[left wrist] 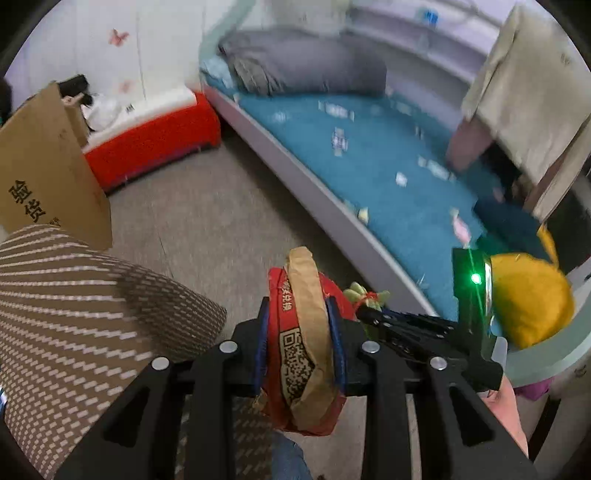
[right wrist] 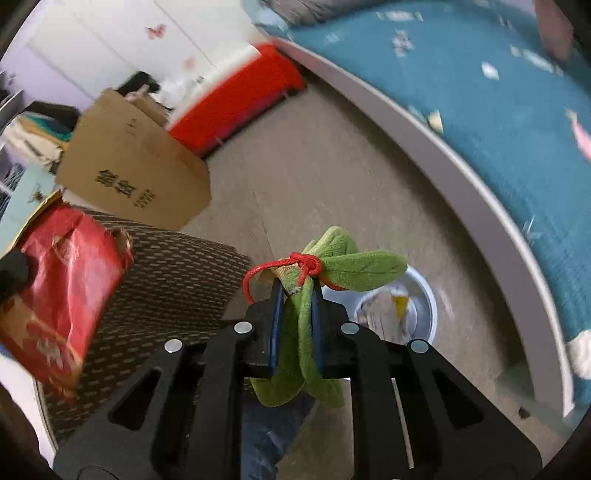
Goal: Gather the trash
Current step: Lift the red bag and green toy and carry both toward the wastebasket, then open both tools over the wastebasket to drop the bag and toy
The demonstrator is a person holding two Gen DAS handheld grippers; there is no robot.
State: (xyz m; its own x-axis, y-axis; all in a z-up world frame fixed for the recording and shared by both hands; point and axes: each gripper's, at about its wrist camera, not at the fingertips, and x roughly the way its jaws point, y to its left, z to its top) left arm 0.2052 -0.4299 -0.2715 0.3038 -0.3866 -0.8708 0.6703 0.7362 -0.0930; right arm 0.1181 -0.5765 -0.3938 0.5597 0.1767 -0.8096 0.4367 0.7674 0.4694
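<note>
A: What's the room like?
B: A grey-brown floor [right wrist: 295, 177], with a bed [left wrist: 388, 166] on the right under a teal sheet and a grey pillow [left wrist: 303, 66] at its far end.
A: And left?
B: A cardboard box [right wrist: 129, 166], a red bench [left wrist: 155, 144] beyond it, and a white wall [left wrist: 92, 44] with pink butterfly stickers [left wrist: 118, 36].

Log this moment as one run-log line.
left tool: shut on red wrapper | right tool: shut on green fabric scrap | white bin: below, on floor

red wrapper [left wrist: 295, 354]: crinkled glossy paper/foil | green leaf piece [right wrist: 314, 332]: fuzzy matt cloth, red cord | box [right wrist: 133, 166]: matt cardboard | bed cover [left wrist: 388, 177]: rough teal cloth
</note>
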